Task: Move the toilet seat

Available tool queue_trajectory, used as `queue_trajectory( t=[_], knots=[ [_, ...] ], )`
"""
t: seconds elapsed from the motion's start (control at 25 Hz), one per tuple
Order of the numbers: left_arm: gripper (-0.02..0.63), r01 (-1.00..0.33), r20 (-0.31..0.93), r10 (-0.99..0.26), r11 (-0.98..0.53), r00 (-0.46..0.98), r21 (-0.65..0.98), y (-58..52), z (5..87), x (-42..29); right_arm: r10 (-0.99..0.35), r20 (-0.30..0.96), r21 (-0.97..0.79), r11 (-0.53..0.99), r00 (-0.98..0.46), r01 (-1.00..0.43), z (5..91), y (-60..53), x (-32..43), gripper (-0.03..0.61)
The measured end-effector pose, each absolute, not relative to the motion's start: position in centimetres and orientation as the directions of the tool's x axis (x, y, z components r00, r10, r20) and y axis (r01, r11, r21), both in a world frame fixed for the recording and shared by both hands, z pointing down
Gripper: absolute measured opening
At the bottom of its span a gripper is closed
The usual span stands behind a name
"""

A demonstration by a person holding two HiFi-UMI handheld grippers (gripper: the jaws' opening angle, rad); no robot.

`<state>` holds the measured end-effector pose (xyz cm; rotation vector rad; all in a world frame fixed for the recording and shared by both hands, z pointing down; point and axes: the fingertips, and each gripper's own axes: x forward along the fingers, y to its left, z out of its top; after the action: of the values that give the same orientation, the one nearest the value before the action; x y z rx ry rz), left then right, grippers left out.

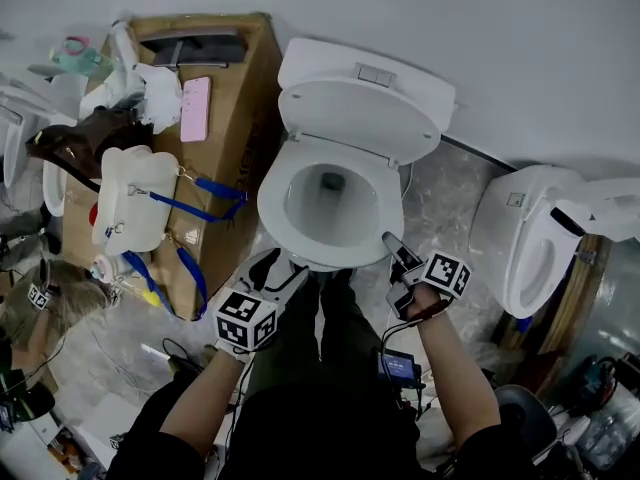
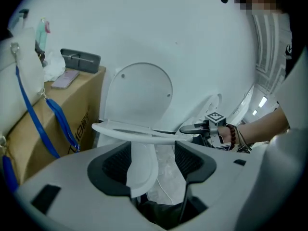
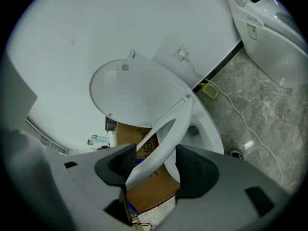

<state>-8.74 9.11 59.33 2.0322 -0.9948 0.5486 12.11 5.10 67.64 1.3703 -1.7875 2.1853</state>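
Note:
A white toilet stands in the middle with its lid point(image 1: 360, 118) up against the tank. In the left gripper view the seat ring point(image 2: 130, 130) hangs slightly above the bowl. My right gripper point(image 1: 392, 243) is at the seat's front-right edge. The seat point(image 3: 166, 134) runs between its jaws, which stand apart, and touches the left pad with a gap to the right one. My left gripper point(image 1: 275, 265) is open just short of the front-left rim, with only the bowl's front showing between its jaws point(image 2: 153, 160). The right gripper point(image 2: 190, 128) also shows there, touching the seat.
A cardboard box point(image 1: 235, 98) stands close against the toilet's left side, with a pink phone point(image 1: 195, 108) and a white container on blue straps point(image 1: 130, 198). A second toilet point(image 1: 540, 238) stands at the right. A cable point(image 3: 240, 114) runs over the marble floor.

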Motion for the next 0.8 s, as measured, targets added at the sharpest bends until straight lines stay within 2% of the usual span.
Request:
queue_trajectory(
  t=[0.24, 0.8],
  knots=[
    [0.284, -0.809, 0.63, -0.509, -0.357, 0.587, 0.466, 6.9, 57.2, -8.3, -0.525, 0.603, -0.797, -0.363, -0.601, -0.483, 66.4, 3.7, 12.5, 0.278],
    [0.284, -0.805, 0.563, -0.575, -0.43, 0.594, 0.41, 1.8, 53.2, -7.0, -0.583, 0.589, -0.806, -0.372, -0.56, -0.46, 64.9, 2.1, 12.9, 0.278]
  ],
)
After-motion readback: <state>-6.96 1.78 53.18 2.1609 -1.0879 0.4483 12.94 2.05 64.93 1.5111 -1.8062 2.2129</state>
